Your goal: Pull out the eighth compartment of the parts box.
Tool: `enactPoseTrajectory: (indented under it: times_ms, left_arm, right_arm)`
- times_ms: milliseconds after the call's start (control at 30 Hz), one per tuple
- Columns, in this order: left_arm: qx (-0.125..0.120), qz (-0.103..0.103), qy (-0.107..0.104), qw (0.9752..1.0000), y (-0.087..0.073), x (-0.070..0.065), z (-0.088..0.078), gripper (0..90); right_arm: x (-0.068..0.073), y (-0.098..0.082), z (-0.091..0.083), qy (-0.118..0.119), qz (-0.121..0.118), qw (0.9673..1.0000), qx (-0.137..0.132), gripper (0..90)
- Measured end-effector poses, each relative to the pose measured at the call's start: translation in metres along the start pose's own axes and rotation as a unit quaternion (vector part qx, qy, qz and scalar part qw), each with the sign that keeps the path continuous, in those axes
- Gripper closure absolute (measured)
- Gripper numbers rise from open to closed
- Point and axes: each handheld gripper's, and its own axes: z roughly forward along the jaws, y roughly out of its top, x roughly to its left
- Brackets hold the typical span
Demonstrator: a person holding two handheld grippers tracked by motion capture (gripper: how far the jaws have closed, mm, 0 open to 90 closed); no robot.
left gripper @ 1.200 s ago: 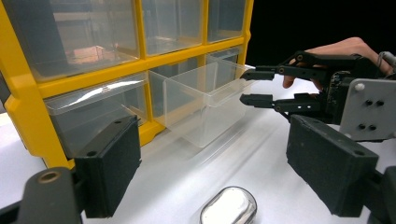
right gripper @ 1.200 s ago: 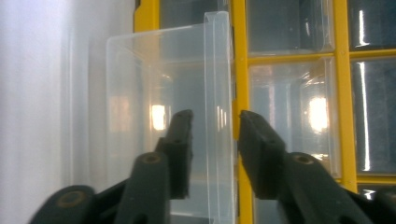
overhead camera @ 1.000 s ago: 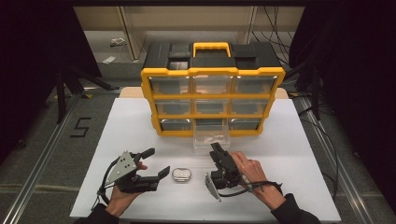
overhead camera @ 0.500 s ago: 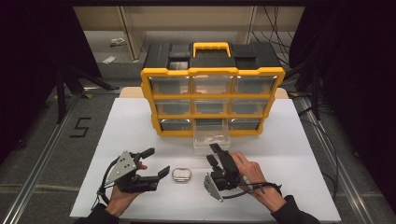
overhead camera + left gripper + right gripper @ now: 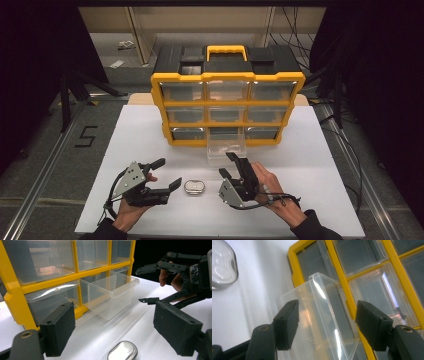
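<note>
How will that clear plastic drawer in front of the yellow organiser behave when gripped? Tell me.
The clear plastic drawer looks thin-walled and empty, so it is probably light and may flex under squeezing. Its glossy walls could slip between pads. Standing on the smooth white table, it would likely slide rather than tip when pushed.
</note>
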Motion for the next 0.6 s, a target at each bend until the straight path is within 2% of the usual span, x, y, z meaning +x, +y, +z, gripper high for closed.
enactPoseTrajectory:
  times_ms: [33,200,233,333,367,400,600]
  left_arm:
    - [0.0,0.0,0.0,1.0,0.0,0.0001,0.0001,17.5]
    - [0.0,0.0,0.0,1.0,0.0,0.0,-0.0001,17.5]
    - [0.0,0.0,0.0,1.0,0.0,-0.0001,-0.0002,17.5]
    - [-0.002,0.001,0.001,1.0,0.0001,-0.0002,-0.0004,17.5]
    - [-0.003,0.001,0.001,1.0,0.0002,-0.0001,-0.0005,17.5]
    - [-0.003,0.001,0.001,1.0,0.0002,-0.0001,-0.0005,17.5]
    - [-0.004,0.001,0.001,1.0,0.0003,-0.0001,-0.0008,17.5]
  right_arm:
    - [-0.001,0.0014,-0.0009,0.003,0.021,0.9998,-0.001,35.8]
    - [-0.0039,0.0033,-0.0017,0.017,0.043,0.9989,0.001,34.8]
    - [-0.0051,0.0043,-0.0023,0.025,0.059,0.998,0.0,34.4]
    - [-0.0059,0.0049,-0.0027,0.03,0.064,0.9975,-0.001,33.9]
    - [-0.0064,0.0062,-0.0029,0.042,0.073,0.9965,0.0,32.9]
    - [-0.0064,0.0062,-0.0029,0.042,0.073,0.9965,0.0,32.9]
    - [-0.009,0.0095,-0.0048,0.069,0.103,0.9922,-0.009,32.1]
